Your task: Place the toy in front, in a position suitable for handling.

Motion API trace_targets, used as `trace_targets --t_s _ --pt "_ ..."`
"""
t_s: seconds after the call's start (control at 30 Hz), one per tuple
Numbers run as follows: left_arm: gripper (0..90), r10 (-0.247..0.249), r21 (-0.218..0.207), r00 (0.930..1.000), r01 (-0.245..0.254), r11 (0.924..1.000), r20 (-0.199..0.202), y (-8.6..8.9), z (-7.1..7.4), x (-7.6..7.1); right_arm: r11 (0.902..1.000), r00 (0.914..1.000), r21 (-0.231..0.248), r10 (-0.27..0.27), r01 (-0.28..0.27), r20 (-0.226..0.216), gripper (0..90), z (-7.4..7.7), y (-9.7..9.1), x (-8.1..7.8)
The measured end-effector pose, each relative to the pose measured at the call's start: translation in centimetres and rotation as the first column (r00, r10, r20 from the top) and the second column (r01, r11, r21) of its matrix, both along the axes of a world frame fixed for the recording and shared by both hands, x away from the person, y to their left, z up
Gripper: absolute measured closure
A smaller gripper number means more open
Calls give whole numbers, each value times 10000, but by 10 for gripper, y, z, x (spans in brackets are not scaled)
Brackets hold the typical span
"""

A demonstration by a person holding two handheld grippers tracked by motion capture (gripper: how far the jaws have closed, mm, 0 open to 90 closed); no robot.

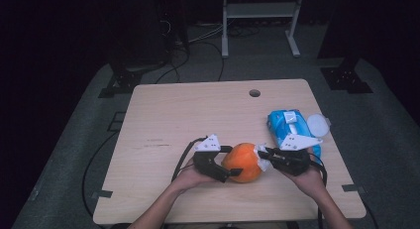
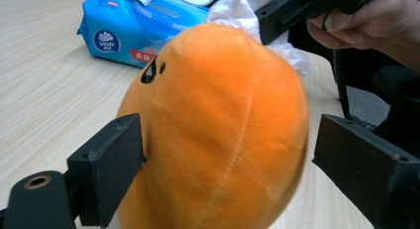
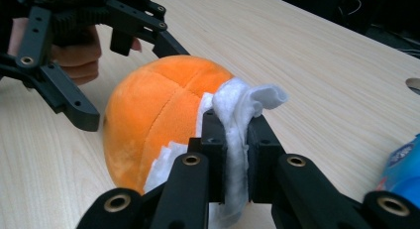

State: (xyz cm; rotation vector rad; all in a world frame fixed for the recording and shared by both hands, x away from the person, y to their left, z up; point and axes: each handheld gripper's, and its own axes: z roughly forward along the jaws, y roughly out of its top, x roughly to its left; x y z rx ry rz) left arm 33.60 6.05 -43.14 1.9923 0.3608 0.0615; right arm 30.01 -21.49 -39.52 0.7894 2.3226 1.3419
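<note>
Toy: a round orange plush toy (image 1: 242,162) sits on the pale wooden table (image 1: 198,115), near its front edge, between the two grippers.
Left gripper (image 1: 225,162): its jaws stand spread on either side of the toy; in the left gripper view one pad (image 2: 116,164) touches the plush, the other (image 2: 356,159) stands just clear of it.
Right gripper (image 1: 265,157): clamped tight on a white wet wipe (image 3: 235,140), which lies pressed against the toy's side.
Wipe pack: a blue soft packet of wipes (image 1: 289,127) lies right of the toy, a white round lid (image 1: 317,125) just beside it.
</note>
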Motion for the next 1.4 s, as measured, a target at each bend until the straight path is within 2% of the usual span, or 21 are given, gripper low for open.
trace_targets --t_s 0.03,0.07,0.13,0.2,0.23,0.27,0.3,0.33,0.4,0.47,0.5,0.63,0.77,0.83,0.97,1.03,1.13,1.17,1.27,1.33,1.4 --pt "87 -48 357 9997 40 9994 237 -3 -3 0 10000 10000 23 -30 30 0 802 0 0 1" --pt "87 -169 470 9989 148 9988 441 -6 -8 1 10000 10000 33 -50 50 8 802 -1 0 2" --pt "93 -153 404 9989 135 9991 449 -6 -9 2 10000 10000 66 -68 69 -38 802 -1 -1 2" --pt "238 -33 314 9982 14 9995 591 -6 -9 0 9997 9998 212 -106 110 -186 804 0 -2 4" --pt "280 210 421 9958 -248 9988 888 -8 -6 -4 9995 9999 306 -53 58 -148 807 3 -2 3" --pt "311 210 421 9958 -248 9988 888 -8 -6 -4 9993 9999 377 17 -13 -106 807 7 0 1" --pt "330 364 561 9909 -440 9975 1293 -14 -2 -10 9988 9998 461 181 -180 -14 807 10 4 -2" --pt "346 364 561 9909 -440 9975 1293 -14 -2 -10 9988 9998 461 181 -180 -14 807 10 4 -2" --pt "362 481 650 9844 -598 9961 1693 -22 2 -16 9956 9972 579 726 -735 167 808 17 18 -10" --pt "385 516 597 9816 -636 9962 1839 -26 6 -21 9936 9920 0 1132 -1134 555 807 20 35 -18" --pt "400 557 424 9815 -645 9970 1829 -24 11 -23 9931 9889 -495 1107 -1062 988 807 21 45 -24" --pt "410 767 166 9810 -809 9966 1782 -16 20 -24 9974 9904 -192 716 -698 1184 808 28 36 -20" --pt "410 795 357 9822 -867 9956 1702 -14 20 -22 9998 9961 217 -1 -18 878 808 25 16 -9" --pt "408 741 604 9856 -841 9946 1522 -15 15 -20 9994 9984 205 -284 274 495 808 13 9 0" --pt "386 802 674 9870 -903 9936 1395 -19 13 -19 9993 9985 166 -338 331 431 810 12 12 -2" --pt "358 858 652 9873 -951 9933 1335 -21 12 -19 9995 9990 302 95 -108 440 809 16 21 -9" --pt "323 828 752 9865 -941 9927 1416 -22 11 -20 9995 9974 -74 316 -312 650 809 17 30 -14" --pt "243 803 777 9869 -918 9927 1398 -22 11 -19 9991 9969 -301 320 -298 720 809 15 32 -14" --pt "185 705 197 9933 -726 9972 921 -17 9 -13 9994 9980 -267 222 -207 592 809 12 28 -10" --pt "121 869 216 9940 -885 9958 660 -15 7 -7 9999 9991 -150 53 -47 412 809 9 22 -7" --pt "143 816 157 9961 -821 9965 337 -15 4 -4 9999 9994 -108 -112 115 319 809 7 17 -5"
